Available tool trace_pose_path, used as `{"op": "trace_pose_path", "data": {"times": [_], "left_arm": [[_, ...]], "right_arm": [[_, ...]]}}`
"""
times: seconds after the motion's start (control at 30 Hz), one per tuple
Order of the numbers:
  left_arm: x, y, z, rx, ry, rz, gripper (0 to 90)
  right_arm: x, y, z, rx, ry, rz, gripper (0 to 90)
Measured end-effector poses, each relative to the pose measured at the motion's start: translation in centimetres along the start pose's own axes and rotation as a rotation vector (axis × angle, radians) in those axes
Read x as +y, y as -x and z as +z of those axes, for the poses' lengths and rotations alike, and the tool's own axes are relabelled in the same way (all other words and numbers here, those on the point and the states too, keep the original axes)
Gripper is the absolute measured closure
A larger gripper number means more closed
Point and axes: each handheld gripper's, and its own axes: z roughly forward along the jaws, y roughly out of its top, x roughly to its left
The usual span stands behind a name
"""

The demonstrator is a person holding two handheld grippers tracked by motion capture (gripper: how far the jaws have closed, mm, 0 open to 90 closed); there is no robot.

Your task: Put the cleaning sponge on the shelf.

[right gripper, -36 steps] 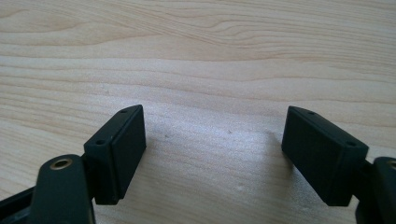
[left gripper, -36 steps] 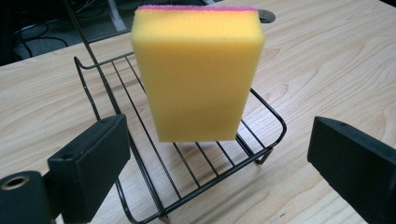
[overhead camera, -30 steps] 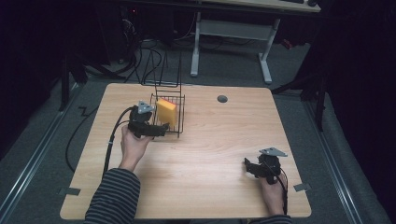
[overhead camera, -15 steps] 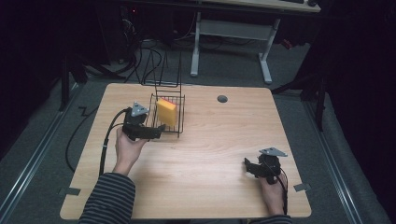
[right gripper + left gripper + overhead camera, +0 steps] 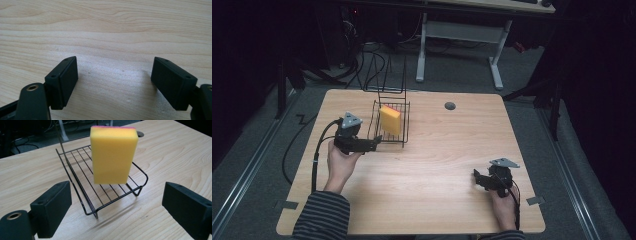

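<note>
While sponge stands on end in wire rack near counter far-left corner, left tool sits just outside rack, jaws apart, just been closing, nothing between. Right tool parked near right front corner, apart, empty, likely idle.

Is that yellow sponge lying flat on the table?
No, the yellow sponge stands upright on edge inside the black wire rack, as the left gripper view shows.
</note>
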Motion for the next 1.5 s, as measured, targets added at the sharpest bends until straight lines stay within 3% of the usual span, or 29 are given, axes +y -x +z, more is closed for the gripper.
{"op": "trace_pose_path", "data": {"times": [0.23, 0.4, 0.43, 0.53, 0.77, 1.2, 1.5], "left_arm": [[-0.6, -0.5, -0.9, 0.001, 0.008, -0.020, 10.2], [-1.1, -0.8, -1.5, -0.007, 0.011, -0.032, 10.3], [-1.2, -0.8, -1.6, -0.008, 0.011, -0.032, 10.3], [-1.4, -1.0, -1.9, -0.009, 0.019, -0.042, 10.5], [-2.1, -1.3, -2.5, -0.007, 0.026, -0.057, 11.0], [-3.6, -2.2, -3.7, 0.017, 0.033, -0.089, 12.2], [-4.4, -2.6, -4.2, 0.025, 0.038, -0.104, 13.0]], "right_arm": [[0.0, -0.2, 0.0, 0.001, -0.005, 0.020, 21.9], [0.0, 0.0, 0.0, 0.000, -0.001, 0.000, 21.9], [0.0, -0.1, 0.0, 0.001, -0.005, 0.017, 21.9], [0.0, 0.0, 0.0, 0.000, 0.000, 0.000, 21.8], [0.0, -0.1, 0.0, 0.001, -0.004, 0.014, 21.9], [0.0, 0.0, 0.0, 0.000, 0.000, -0.001, 21.8], [0.0, -0.1, 0.0, 0.001, -0.004, 0.013, 21.8]]}}
